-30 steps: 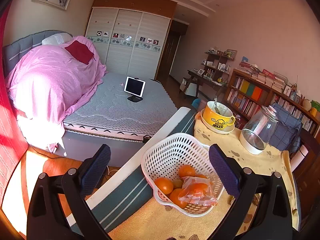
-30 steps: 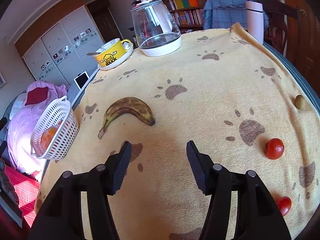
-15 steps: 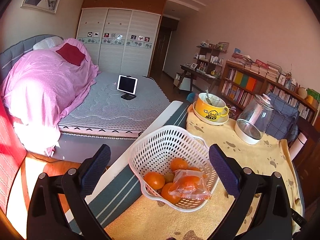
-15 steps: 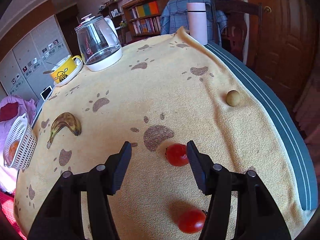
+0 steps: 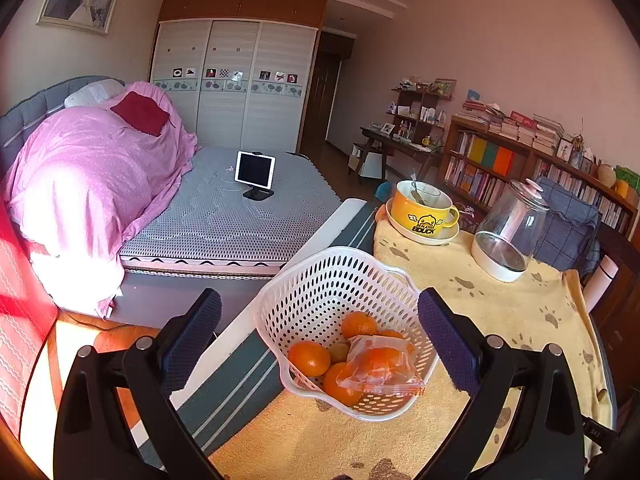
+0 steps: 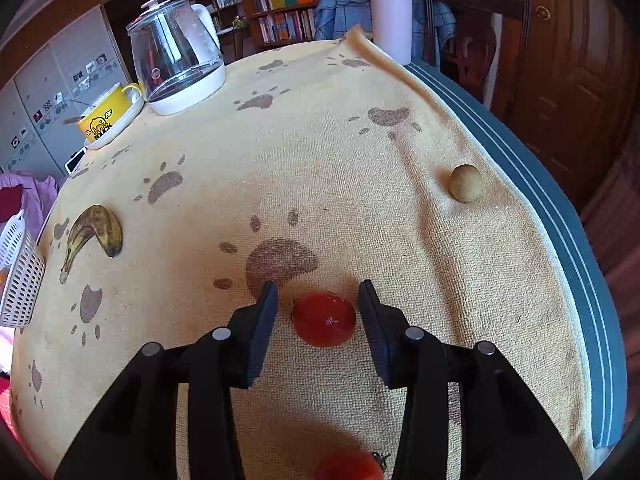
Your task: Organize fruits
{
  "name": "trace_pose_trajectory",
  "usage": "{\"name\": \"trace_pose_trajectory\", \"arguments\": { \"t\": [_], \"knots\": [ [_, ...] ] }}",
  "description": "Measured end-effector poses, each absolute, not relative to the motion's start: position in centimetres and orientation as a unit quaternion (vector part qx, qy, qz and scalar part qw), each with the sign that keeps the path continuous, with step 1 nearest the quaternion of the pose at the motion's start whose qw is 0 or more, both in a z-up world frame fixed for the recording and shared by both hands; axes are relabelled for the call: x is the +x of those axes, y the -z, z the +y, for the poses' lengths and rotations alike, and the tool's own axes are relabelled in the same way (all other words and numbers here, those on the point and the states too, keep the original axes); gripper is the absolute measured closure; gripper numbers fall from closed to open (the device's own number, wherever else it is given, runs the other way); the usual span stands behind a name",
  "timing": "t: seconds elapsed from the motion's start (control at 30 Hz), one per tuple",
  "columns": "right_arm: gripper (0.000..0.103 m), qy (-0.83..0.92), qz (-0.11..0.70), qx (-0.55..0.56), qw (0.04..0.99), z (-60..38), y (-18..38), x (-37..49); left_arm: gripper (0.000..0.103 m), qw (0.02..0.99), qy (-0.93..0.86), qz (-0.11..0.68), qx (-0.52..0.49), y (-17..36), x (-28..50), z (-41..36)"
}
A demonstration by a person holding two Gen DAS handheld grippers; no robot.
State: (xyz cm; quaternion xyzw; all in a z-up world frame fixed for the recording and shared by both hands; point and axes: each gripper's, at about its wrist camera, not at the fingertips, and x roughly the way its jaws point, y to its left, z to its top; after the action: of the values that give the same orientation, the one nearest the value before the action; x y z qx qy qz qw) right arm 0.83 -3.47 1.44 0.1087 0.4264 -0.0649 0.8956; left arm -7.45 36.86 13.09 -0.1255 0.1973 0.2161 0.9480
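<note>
A white perforated basket [image 5: 320, 292] stands at the table's left edge with several oranges [image 5: 309, 357] and a plastic-wrapped one [image 5: 376, 368] inside. My left gripper [image 5: 319, 338] hovers open in front of the basket with nothing between its fingers. In the right wrist view a red tomato [image 6: 323, 319] lies on the yellow paw-print cloth [image 6: 320, 152], and my right gripper [image 6: 319, 294] is open with a finger on each side of it, apart from it. A second tomato [image 6: 347, 465] shows under the gripper. A spotted banana [image 6: 94, 232] and a small tan round fruit [image 6: 465, 183] lie further off.
A glass kettle [image 6: 178, 60], a yellow mug on a saucer [image 6: 106, 118] and a white tumbler [image 6: 390, 16] stand at the table's far side. The basket [image 6: 18, 276] shows at the left edge. A bed [image 5: 160, 208] and bookshelves [image 5: 520, 160] lie beyond.
My right gripper has swung right from the banana and come down around the red tomato. The left gripper has drifted only slightly before the basket.
</note>
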Motion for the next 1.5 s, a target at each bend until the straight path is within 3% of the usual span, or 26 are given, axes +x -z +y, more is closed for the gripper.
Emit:
{"name": "trace_pose_trajectory", "arguments": {
  "t": [0.4, 0.9, 1.5],
  "knots": [
    [0.073, 0.057, 0.414, 0.113, 0.902, -3.8, -1.7, 0.9, 0.003, 0.957, -0.151, 0.230, -0.094, -11.4, -5.6, 31.5],
    [0.073, 0.009, 0.366, 0.159, 0.917, -3.6, -2.3, 0.2, 0.003, 0.942, -0.047, 0.318, -0.095, -6.7, 3.7, 24.0],
    [0.072, -0.012, 0.349, 0.180, 0.920, -4.0, -1.9, -0.2, 0.003, 0.912, -0.042, 0.398, -0.087, -2.8, 14.2, 20.9]
  ]
}}
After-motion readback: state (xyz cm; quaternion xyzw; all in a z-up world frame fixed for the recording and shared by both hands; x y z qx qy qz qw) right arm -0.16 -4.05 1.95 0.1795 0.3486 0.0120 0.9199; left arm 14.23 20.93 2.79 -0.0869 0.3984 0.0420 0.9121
